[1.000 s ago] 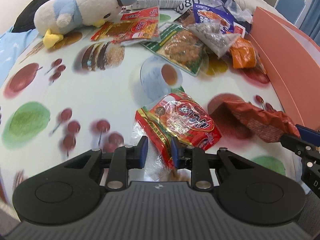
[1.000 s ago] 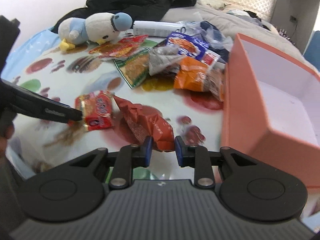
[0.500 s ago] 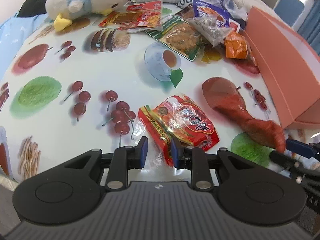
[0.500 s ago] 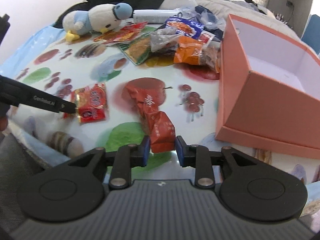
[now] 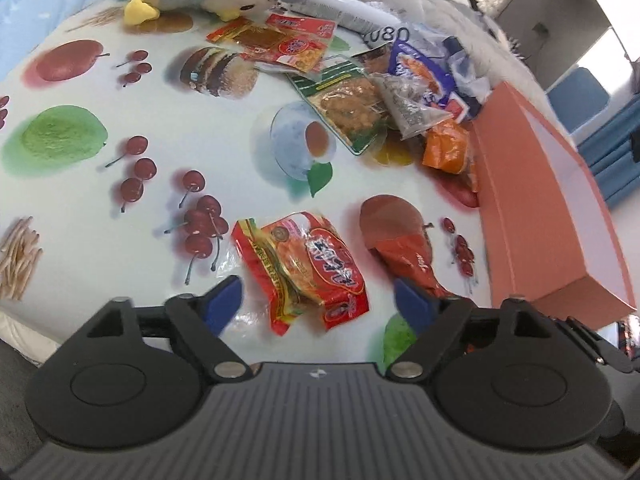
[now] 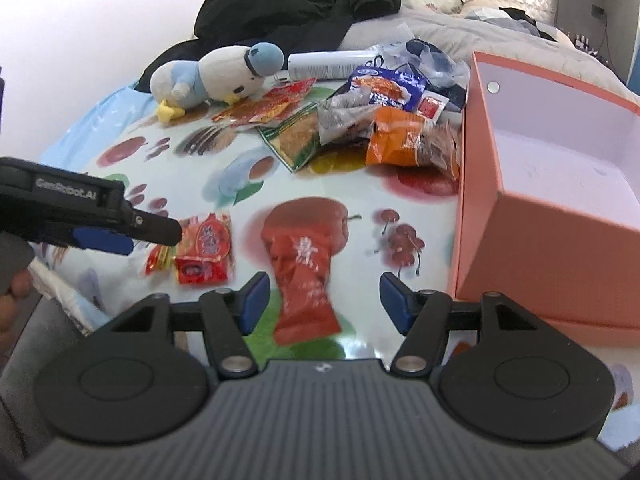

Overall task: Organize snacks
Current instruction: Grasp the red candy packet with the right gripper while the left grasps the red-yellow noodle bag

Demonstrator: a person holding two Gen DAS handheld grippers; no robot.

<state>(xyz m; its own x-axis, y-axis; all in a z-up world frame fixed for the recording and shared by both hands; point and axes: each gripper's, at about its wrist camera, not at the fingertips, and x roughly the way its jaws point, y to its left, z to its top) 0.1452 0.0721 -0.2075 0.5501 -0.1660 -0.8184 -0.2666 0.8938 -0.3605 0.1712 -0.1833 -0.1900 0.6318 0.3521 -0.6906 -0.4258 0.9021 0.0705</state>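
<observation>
A red and yellow snack packet [image 5: 304, 268] lies flat on the fruit-print tablecloth [image 5: 120, 92], and it also shows in the right wrist view as the packet [image 6: 204, 250]. My left gripper [image 5: 320, 300] hovers over its near end, jaws opening, pads clear of it. A dark red snack pouch [image 6: 306, 280] lies on the cloth between the fingers of my right gripper [image 6: 320, 298], whose jaws are opening and do not touch it. The same pouch [image 5: 408, 252] sits right of the packet in the left wrist view. An open orange box [image 6: 560, 184] stands at the right.
A heap of snack bags [image 6: 380, 120] lies at the far side beside the box. A plush bird [image 6: 216, 76] and a white tube [image 6: 332, 65] lie behind it. Dark clothing [image 6: 296, 4] is piled on the bed beyond. A hand [image 6: 12, 292] holds the left gripper's handle.
Both grippers have let go of their snacks: the left released the red and yellow packet, the right the dark red pouch. Both packs now lie nearer the table's front edge.
</observation>
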